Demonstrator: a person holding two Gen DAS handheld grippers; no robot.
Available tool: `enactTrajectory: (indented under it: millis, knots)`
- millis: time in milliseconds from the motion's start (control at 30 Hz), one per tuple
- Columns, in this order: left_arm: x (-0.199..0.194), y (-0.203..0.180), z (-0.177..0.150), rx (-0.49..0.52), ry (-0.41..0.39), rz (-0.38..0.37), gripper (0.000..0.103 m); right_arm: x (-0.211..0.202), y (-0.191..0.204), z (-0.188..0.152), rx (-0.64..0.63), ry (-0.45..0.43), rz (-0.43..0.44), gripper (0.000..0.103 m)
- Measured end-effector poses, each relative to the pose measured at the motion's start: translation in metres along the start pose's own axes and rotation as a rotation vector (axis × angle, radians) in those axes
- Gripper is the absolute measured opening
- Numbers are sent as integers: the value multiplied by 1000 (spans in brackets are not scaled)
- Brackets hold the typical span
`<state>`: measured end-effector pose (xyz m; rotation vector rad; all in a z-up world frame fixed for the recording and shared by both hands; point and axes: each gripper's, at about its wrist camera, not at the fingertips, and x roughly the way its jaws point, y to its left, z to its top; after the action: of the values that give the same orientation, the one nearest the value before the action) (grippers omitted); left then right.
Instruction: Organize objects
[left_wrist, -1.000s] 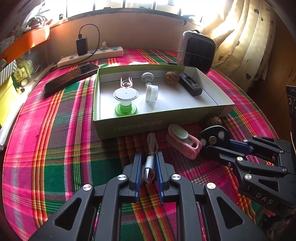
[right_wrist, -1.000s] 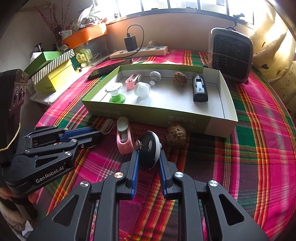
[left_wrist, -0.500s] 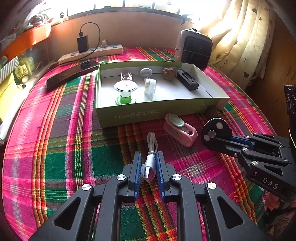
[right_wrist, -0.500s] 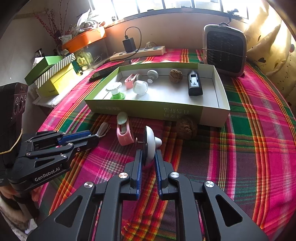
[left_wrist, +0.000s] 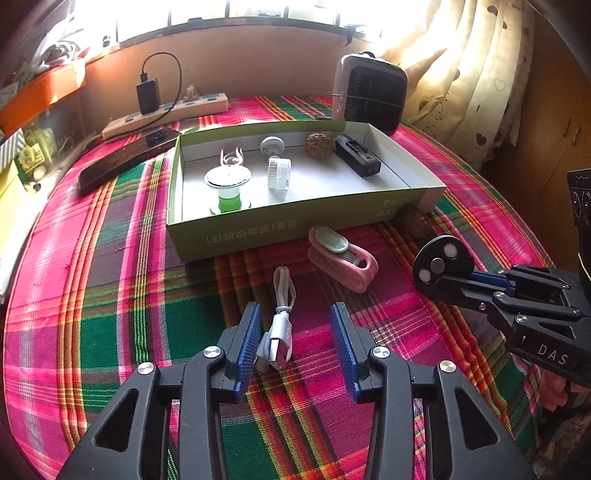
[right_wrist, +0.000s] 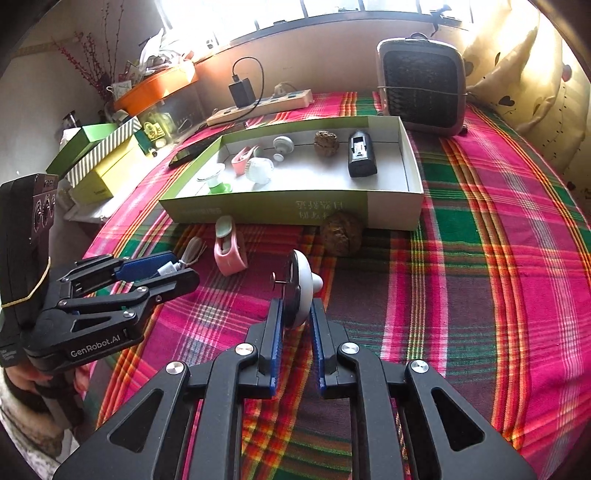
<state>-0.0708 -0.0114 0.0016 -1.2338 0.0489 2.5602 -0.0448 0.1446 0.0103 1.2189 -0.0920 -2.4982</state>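
Space heater (right_wrist: 423, 86), power strip (right_wrist: 260, 105) with charger (right_wrist: 242, 92), perhaps a remote (left_wrist: 127, 158), on plaid cloth (right_wrist: 480, 258).

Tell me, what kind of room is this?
Probably a lived-in home room, not a lab: a plaid cloth covers the surface, heart-print curtains hang by a sunny window, and a small heater and power strip sit nearby.

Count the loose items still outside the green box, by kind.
White USB cable: 1
Pink clip: 1
Walnut: 1
White disc, held in right tongs: 1
Total: 4
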Motion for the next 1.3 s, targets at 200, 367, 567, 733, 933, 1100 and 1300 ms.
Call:
enactTrajectory:
  millis: [200, 367, 567, 733, 933, 1100, 1300]
  knots:
    - [-1, 1, -1, -9, -4, 5, 37, 3, -1, 2, -11, 1, 17, 40]
    - [-1, 3, -2, -6, -14, 42, 37, 7, -1, 7, -21, -2, 8, 46]
    - [1, 1, 0, -3, -13, 64, 37, 9, -4, 10, -11, -5, -11, 46]
    - [2, -1, 0, -3, -13, 71, 37, 12, -4, 14, -31, -2, -74, 47]
    - [2, 0, 0, -2, -13, 72, 37, 16, -3, 20, -30, -3, -73, 52]
    - [2, -1, 0, -2, -13, 72, 37, 17, -4, 22, -25, -3, -74, 51]
    - [2, -1, 1, -2, -13, 73, 36, 15, -7, 22, -6, -10, -60, 51]
